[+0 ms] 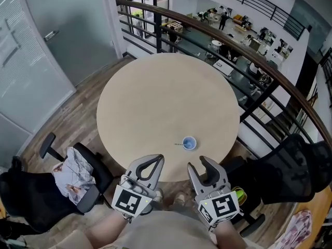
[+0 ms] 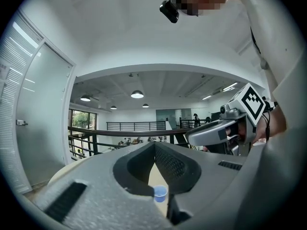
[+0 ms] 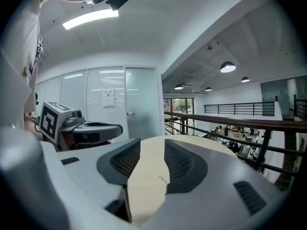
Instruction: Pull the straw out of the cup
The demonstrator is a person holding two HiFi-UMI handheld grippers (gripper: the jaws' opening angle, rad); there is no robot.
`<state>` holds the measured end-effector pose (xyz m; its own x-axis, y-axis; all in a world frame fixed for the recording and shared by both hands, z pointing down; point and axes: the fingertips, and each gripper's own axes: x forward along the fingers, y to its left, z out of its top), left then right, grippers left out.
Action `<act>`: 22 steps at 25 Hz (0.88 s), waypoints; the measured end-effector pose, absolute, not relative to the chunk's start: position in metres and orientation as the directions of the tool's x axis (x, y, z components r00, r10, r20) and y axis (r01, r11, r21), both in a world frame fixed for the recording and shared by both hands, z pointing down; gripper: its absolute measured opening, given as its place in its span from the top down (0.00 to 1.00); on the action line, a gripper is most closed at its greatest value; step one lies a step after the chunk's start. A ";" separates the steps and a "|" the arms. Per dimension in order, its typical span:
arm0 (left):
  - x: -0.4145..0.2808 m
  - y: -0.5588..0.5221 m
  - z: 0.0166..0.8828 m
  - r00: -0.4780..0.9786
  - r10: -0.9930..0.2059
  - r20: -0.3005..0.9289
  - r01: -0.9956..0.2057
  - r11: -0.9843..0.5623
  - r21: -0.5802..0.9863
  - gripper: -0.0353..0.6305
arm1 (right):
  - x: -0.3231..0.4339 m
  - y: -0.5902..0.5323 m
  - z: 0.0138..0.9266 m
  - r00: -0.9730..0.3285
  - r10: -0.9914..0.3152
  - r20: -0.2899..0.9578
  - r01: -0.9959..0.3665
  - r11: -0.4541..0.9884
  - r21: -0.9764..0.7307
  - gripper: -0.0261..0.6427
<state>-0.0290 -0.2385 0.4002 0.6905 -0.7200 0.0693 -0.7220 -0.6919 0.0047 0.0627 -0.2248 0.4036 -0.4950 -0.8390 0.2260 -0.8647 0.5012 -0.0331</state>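
A small blue cup (image 1: 189, 143) stands on the round beige table (image 1: 155, 97), near its front edge. A thin short straw (image 1: 179, 144) lies on the tabletop just left of the cup, outside it. In the right gripper view the straw (image 3: 163, 178) shows as a fine line on the table between the jaws. My right gripper (image 1: 199, 164) hovers at the table's edge just in front of the cup, open and empty. My left gripper (image 1: 157, 161) is beside it on the left, shut on nothing; its own view shows the cup (image 2: 160, 193) through the gap under its closed tips.
A black office chair with cloth on it (image 1: 72, 178) stands at the front left, another black chair (image 1: 290, 170) at the right. A dark railing (image 1: 249, 51) curves behind the table over a lower floor. A glass door (image 1: 52, 30) is at the far left.
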 end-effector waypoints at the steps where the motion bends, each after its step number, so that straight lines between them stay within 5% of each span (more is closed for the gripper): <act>1: -0.028 -0.241 0.402 0.687 -0.723 0.072 -0.725 -0.688 0.015 0.93 | 0.062 -0.227 0.407 -0.500 -0.834 0.233 -0.861 0.508 -0.031 0.74; 22: -0.023 -0.297 0.477 0.700 -0.696 0.160 -0.709 -0.704 0.045 0.93 | 0.038 -0.298 0.537 -0.514 -0.718 0.469 -0.821 0.570 -0.028 0.73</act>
